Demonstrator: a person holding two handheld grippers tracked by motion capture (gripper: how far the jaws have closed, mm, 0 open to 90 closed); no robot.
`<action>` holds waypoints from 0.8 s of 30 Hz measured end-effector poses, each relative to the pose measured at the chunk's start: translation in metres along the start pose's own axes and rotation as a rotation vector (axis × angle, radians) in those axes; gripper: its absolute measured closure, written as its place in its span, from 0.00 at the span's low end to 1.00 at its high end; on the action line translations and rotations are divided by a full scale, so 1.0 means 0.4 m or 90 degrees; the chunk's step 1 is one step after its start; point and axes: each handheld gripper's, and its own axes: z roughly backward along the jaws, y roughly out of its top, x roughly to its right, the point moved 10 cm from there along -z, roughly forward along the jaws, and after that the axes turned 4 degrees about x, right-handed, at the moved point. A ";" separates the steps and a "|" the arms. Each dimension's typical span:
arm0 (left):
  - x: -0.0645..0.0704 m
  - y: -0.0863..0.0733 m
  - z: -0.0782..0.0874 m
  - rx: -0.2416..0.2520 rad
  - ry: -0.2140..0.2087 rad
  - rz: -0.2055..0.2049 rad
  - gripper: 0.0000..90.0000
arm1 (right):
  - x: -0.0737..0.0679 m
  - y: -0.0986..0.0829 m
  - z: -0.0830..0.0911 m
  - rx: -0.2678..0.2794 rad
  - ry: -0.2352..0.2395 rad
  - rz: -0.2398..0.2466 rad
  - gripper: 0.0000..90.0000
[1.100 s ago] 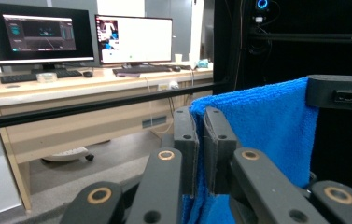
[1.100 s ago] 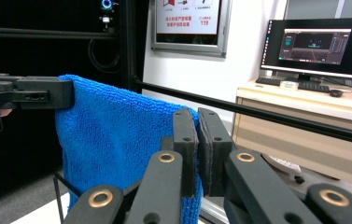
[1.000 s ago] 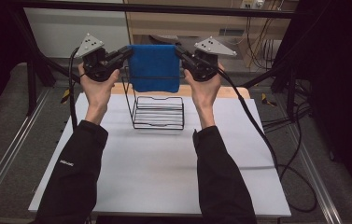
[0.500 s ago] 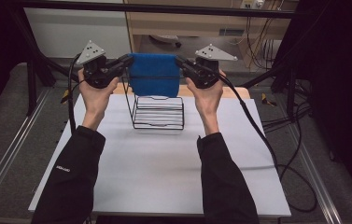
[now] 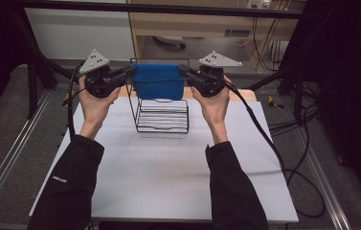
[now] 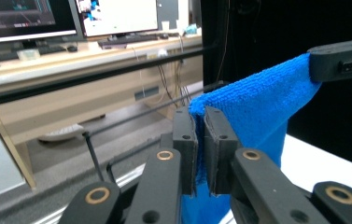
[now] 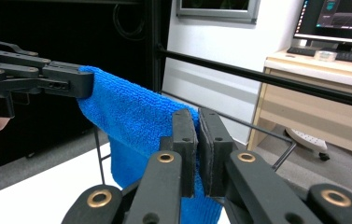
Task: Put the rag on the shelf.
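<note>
Two tongs, left tongs (image 5: 129, 73) and right tongs (image 5: 184, 70), each pinch a top corner of the blue cloth (image 5: 159, 81), stretched at upper centre above the wire rack (image 5: 163, 115) on the table (image 5: 168, 172).

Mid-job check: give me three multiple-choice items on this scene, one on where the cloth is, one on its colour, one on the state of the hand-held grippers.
1. Where is the cloth?
A. Flat on the table
B. Held stretched above the wire rack
C. On the floor

2. What colour is the cloth?
A. Red
B. White
C. Blue

3. How do the two hand-held grippers stand?
A. Both shut on the cloth
B. Both open
C. One open, one shut

Answers:
1 B: in the high view the cloth hangs between the left hand-held gripper and the right hand-held gripper, over the rack.
2 C: it shows blue in all three views.
3 A: each gripper view shows the jaws closed on a cloth corner.
</note>
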 end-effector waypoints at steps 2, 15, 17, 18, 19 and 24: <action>0.001 -0.006 0.003 -0.003 -0.003 0.004 0.93 | -0.004 -0.006 0.000 -0.005 0.003 0.001 0.96; 0.022 -0.058 0.016 -0.054 -0.027 0.009 0.91 | -0.021 -0.056 0.017 -0.047 0.039 -0.015 0.96; 0.024 -0.066 0.016 -0.062 -0.026 0.004 0.91 | -0.022 -0.063 0.018 -0.054 0.041 -0.012 0.96; 0.024 -0.070 0.017 -0.067 -0.025 -0.001 0.90 | -0.022 -0.066 0.018 -0.055 0.043 -0.012 0.96; 0.025 -0.072 0.016 -0.068 -0.025 0.000 0.90 | -0.023 -0.068 0.018 -0.058 0.044 -0.011 0.96; 0.025 -0.075 0.019 -0.077 -0.028 0.000 0.88 | -0.024 -0.074 0.017 -0.065 0.045 -0.004 0.96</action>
